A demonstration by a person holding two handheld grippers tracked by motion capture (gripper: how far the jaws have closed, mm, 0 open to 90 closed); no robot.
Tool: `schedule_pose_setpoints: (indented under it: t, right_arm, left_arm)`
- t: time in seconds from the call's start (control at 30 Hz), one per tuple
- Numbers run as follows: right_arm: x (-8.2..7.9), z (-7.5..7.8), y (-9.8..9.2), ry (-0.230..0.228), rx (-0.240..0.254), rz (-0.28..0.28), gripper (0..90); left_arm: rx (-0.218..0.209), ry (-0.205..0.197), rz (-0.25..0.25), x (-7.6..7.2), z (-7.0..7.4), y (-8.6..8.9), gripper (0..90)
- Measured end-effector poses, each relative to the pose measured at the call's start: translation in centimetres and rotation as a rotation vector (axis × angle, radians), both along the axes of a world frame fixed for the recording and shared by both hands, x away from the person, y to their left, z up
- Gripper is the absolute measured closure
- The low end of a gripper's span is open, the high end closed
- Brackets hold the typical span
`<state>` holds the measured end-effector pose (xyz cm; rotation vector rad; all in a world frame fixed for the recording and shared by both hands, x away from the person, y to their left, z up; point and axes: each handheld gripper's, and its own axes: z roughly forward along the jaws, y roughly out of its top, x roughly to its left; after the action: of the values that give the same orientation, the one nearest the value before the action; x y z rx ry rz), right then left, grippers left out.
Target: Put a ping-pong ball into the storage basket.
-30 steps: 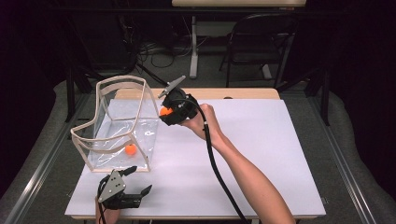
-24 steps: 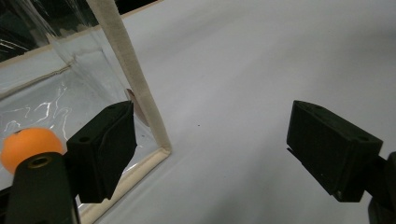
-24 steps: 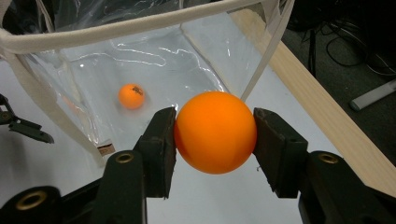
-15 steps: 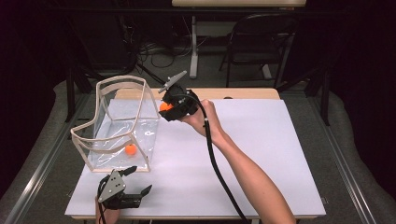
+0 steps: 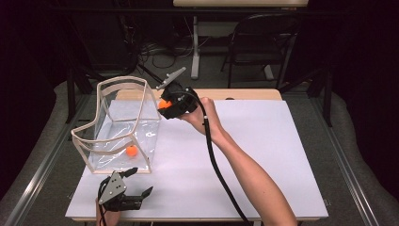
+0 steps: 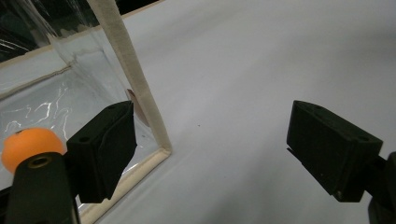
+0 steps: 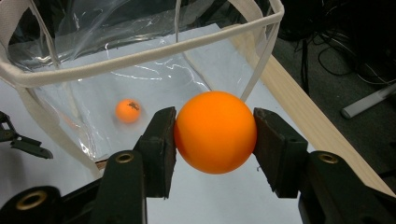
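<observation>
Clamping an orange ball, right gripper hovers beside bag rim, seemingly for dropping; left gripper rests open nearby.

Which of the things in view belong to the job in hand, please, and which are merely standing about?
Part of the job:
- orange ball clamped in the right gripper
- clear plastic bag with cream fabric trim
- second orange ball lying inside that bag

Merely about:
- left gripper, open on the white table
- dark folding chair behind

Orange ball, second orange ball, clear cream-trimmed bag, white table, black claw
</observation>
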<state>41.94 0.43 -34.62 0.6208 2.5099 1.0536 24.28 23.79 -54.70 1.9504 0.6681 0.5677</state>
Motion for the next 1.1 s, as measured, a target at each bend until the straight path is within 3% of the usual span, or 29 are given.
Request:
schedule_pose_setpoints:
  t: [1.1]
  right_arm:
    - [0.0, 2.0, 2.5, -0.031, 0.022, 0.030, 50.7]
  left_arm:
    - [-0.007, 0.002, 0.000, 0.0, 0.0, 0.0, 16.1]
